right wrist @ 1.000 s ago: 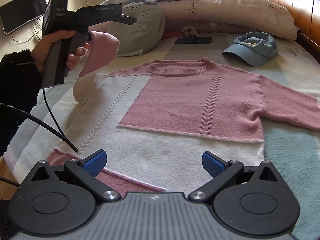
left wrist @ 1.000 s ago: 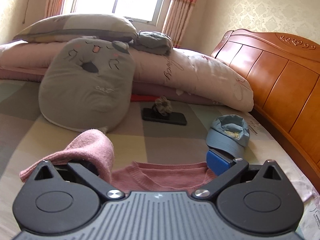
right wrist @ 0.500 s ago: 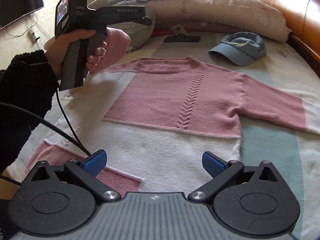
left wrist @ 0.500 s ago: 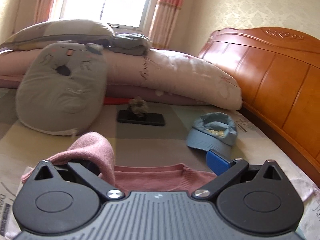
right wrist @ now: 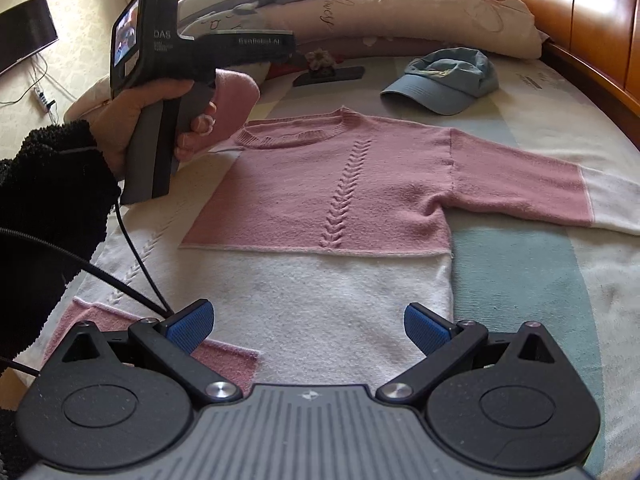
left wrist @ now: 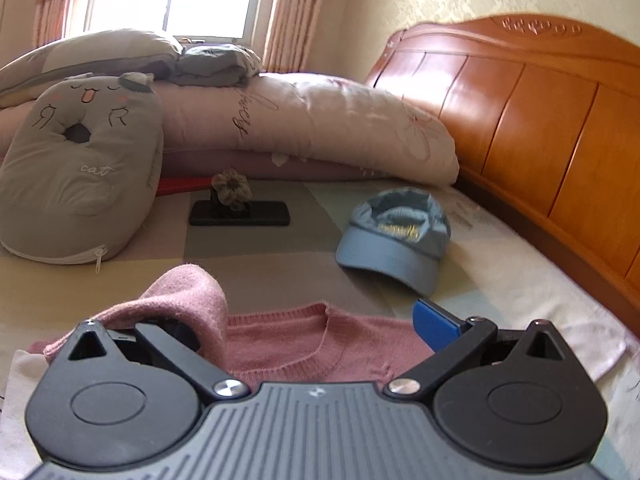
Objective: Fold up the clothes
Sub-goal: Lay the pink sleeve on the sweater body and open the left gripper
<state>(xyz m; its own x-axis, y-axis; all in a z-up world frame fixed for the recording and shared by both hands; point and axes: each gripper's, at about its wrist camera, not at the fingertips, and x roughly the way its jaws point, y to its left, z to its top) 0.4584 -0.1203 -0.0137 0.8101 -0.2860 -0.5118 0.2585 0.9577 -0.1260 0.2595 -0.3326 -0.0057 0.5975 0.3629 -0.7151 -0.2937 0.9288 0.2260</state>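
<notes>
A pink and white knit sweater (right wrist: 320,216) lies flat on the bed, neckline away from me, its right sleeve (right wrist: 540,192) spread out to the right. My left gripper (left wrist: 316,320) has its jaws wide apart; the sweater's left sleeve (left wrist: 188,300) is draped over its left finger, and its right fingertip (left wrist: 434,324) is bare. In the right wrist view the left gripper body (right wrist: 192,64) is held above the sweater's left shoulder with the sleeve (right wrist: 234,96) hanging behind it. My right gripper (right wrist: 306,328) is open and empty above the white hem.
A blue cap (right wrist: 444,80) lies beyond the right shoulder. A black phone with a scrunchie (left wrist: 240,212) lies past the neckline. A grey cat cushion (left wrist: 80,168) and pillows (left wrist: 320,128) sit further back. The wooden headboard (left wrist: 540,128) runs along the right.
The left gripper has carried the lifted sleeve to the right, over the sweater's left shoulder towards the body. The right gripper has drifted slightly right, still open above the hem.
</notes>
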